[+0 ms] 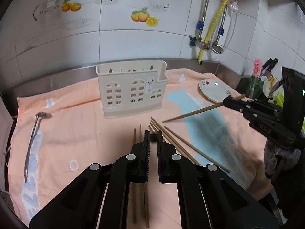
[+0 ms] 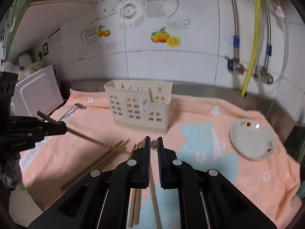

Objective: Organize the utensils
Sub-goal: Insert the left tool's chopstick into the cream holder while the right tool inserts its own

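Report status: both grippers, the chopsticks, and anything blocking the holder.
Left gripper and right gripper each shut on a chopstick. Loose chopsticks on towel. Holder upright, nothing blocking it.

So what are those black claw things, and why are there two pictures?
They are two black pincer tools, one in each of a person's hands. Each carries a camera looking along its fingers, so each picture is one tool's view. The left gripper pinches a brown wooden chopstick; the right gripper pinches a second chopstick. On the peach towel lie loose chopsticks, a long metal spoon, a white plate with red prints and a beige plastic utensil holder.
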Motion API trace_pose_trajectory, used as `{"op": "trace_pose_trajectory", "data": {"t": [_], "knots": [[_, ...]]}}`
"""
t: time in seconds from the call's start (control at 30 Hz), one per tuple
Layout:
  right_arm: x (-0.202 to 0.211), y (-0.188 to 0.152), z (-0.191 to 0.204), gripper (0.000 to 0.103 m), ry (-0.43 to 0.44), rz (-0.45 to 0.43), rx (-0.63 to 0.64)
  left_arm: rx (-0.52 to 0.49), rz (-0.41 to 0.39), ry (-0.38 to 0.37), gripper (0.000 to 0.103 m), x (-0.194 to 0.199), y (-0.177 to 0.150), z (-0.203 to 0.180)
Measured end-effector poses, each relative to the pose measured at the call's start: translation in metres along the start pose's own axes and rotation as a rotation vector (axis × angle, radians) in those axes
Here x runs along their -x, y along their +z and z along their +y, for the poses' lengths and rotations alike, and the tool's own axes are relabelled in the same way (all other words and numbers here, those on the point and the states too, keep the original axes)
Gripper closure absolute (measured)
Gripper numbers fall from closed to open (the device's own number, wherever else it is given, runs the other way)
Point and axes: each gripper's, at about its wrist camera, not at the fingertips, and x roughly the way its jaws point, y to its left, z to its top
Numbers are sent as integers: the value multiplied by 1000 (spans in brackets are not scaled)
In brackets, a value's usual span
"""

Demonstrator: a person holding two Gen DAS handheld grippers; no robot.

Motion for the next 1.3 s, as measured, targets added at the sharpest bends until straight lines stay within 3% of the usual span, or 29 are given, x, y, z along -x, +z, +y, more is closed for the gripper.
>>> {"op": "trace_pose_trajectory", "data": {"t": [0.37,0.67,0.83,1.03,1.3], "knots": [[4,72,-2,96,32,-9,38,-54,-96,46,97,24,64,0],[16,136,-3,96,37,-87,61,-104,-229,107,97,61,130,1],[10,162,-3,96,18,-124,53,-115,-279,174,97,63,155,6],[-18,175,-3,96,6,-122,30,-80,-221,218,97,24,163,28],[-66,158,-2,96,-12,-46,30,-18,-116,215,97,-26,150,59]]}}
